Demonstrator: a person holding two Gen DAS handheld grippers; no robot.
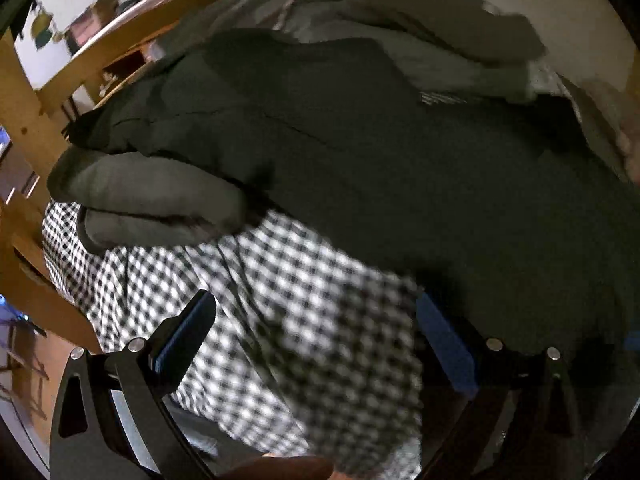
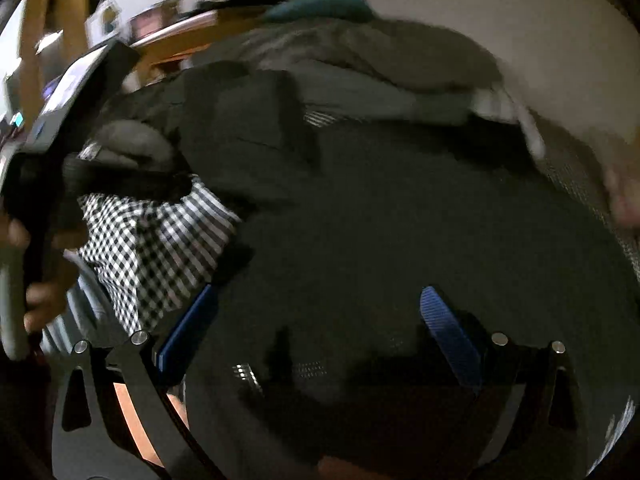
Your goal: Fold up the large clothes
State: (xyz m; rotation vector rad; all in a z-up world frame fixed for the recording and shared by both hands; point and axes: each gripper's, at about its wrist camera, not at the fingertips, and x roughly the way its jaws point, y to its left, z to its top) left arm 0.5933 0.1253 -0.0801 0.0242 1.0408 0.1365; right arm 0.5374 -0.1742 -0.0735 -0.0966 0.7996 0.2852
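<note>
Both grippers, left (image 1: pixel 316 312) and right (image 2: pixel 320 308), gape over a smooth dark garment (image 1: pixel 400 160); crumpled checked cloth (image 1: pixel 280 300) lies near-left.

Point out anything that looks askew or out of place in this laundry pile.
The dark green garment lies crookedly over the black-and-white checked shirt, its grey-lined end bunched and turned out. Behind, grey clothes sit in a rumpled heap. Both tools are open, gripping nothing.

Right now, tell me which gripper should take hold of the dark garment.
Probably right. The right gripper hangs open directly over the dark garment; the left gripper is open over the checkered cloth.
</note>
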